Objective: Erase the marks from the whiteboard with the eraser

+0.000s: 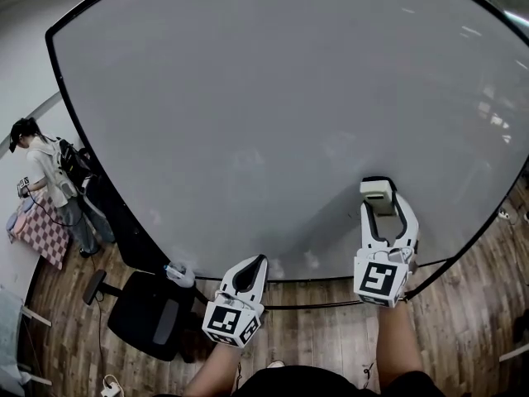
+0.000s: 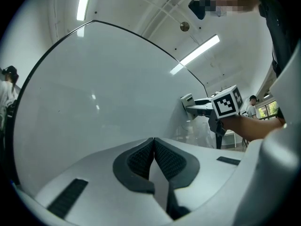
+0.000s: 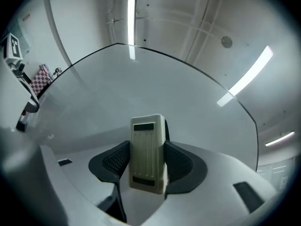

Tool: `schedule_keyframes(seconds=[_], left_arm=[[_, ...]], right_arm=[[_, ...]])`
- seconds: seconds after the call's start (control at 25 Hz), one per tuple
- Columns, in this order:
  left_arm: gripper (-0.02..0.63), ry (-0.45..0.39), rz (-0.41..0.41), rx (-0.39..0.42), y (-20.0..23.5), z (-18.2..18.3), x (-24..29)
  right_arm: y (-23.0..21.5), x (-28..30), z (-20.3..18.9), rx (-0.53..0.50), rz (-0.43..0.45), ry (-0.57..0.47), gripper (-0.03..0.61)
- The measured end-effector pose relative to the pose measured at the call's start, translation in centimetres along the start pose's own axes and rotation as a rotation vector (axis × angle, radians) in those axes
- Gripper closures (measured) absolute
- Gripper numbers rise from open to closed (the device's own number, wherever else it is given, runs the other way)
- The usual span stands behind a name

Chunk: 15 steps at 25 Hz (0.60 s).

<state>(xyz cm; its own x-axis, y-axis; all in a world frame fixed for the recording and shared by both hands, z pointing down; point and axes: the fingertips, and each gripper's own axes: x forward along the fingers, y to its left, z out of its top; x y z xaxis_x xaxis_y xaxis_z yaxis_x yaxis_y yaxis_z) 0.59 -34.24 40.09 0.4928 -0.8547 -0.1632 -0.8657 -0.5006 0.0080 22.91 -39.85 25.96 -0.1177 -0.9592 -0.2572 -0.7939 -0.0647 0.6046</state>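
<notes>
Whiteboard (image 1: 273,114) filling the background, the right tongs (image 1: 381,201) are clamping the seemingly light, stiff eraser (image 3: 147,147) across its long sides, while the left tongs (image 2: 154,157) are sitting closed and empty.

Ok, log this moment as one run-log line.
right gripper: shut on cream ribbed plastic eraser | left gripper: shut, empty | large grey whiteboard: no dark marks visible

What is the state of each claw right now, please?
Left claw: closed, holding nothing.
Right claw: closed on the eraser.
</notes>
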Motion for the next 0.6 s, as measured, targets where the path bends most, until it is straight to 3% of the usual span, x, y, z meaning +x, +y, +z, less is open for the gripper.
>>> schedule_keyframes(seconds=[0.32, 0.6], left_arm=[[0.594, 0.005, -0.052, 0.000, -1.6, -0.5, 0.5], [0.594, -0.003, -0.080, 0.014, -2.8, -0.1, 1.0]], right_arm=[[-6.4, 1.6, 1.8, -0.117, -0.094, -0.032, 0.322], [-5.7, 1.6, 0.6, -0.223, -0.071, 0.015, 0.327]])
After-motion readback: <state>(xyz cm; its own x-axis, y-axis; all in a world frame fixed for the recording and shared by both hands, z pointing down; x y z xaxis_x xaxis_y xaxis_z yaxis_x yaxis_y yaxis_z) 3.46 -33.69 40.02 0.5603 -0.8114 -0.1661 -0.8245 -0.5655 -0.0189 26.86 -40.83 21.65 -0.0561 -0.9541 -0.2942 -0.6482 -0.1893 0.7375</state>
